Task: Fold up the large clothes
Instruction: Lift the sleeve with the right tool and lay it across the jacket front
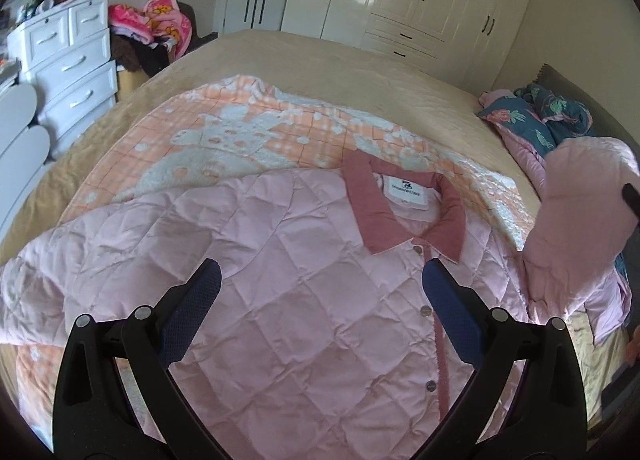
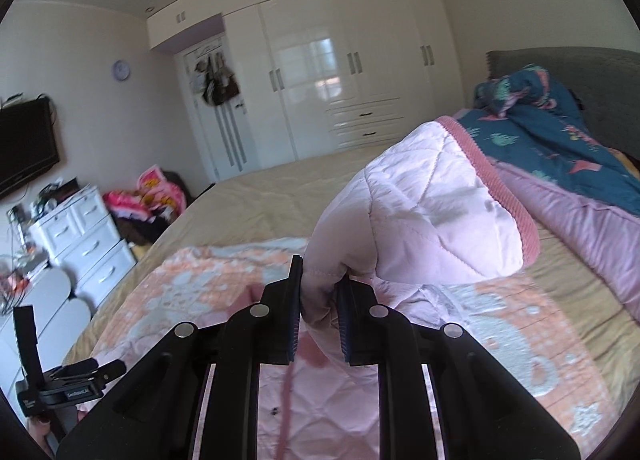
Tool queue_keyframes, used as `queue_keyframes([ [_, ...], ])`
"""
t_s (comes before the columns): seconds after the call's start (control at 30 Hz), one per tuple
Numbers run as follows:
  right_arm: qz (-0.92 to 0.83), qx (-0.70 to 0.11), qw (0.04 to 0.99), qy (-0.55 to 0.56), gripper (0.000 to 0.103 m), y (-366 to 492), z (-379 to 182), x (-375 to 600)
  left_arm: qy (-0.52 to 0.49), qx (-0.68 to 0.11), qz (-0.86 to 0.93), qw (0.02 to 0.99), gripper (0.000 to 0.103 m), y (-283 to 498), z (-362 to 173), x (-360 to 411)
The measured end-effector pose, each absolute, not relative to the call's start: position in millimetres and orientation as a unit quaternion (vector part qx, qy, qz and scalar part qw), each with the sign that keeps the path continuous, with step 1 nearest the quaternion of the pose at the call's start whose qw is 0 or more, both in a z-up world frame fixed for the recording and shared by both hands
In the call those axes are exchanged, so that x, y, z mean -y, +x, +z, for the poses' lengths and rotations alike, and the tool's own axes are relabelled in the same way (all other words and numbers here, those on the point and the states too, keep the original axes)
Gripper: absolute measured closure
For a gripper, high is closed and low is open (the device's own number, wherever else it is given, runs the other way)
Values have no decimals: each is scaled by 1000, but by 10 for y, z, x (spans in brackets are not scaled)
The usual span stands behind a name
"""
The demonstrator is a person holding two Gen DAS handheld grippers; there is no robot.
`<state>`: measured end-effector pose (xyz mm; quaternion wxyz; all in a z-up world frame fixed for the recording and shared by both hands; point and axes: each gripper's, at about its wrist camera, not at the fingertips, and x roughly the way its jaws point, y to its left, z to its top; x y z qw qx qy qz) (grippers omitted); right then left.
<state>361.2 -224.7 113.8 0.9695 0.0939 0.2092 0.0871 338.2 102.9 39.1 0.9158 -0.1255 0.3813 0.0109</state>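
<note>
Only the left wrist view shows the quilted pink jacket's [image 1: 280, 280] collar [image 1: 404, 207], ahead of the wide-spread left gripper [image 1: 320, 280]. The right gripper [image 2: 320, 300], angled slightly downward, pinches its lifted sleeve [image 2: 420, 211].

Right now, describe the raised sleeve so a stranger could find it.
On the big beige bed lies a pink quilted jacket over an orange checked blanket. Its sleeve, pinched in the right gripper, is the only part lifted off the bed, its cuff trimmed in darker pink.

Right hand-held gripper [image 2: 320, 292] clamps the pink quilted jacket's sleeve [image 2: 420, 211] above the bed [image 2: 280, 195].
</note>
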Motion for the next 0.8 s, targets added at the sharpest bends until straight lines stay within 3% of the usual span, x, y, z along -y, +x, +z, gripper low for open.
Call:
queue_keyframes([
  [0.8,192,-334,920,-70,88,3677,-295,608,-305,-378,-68,872,8,3305,-92,-1616],
])
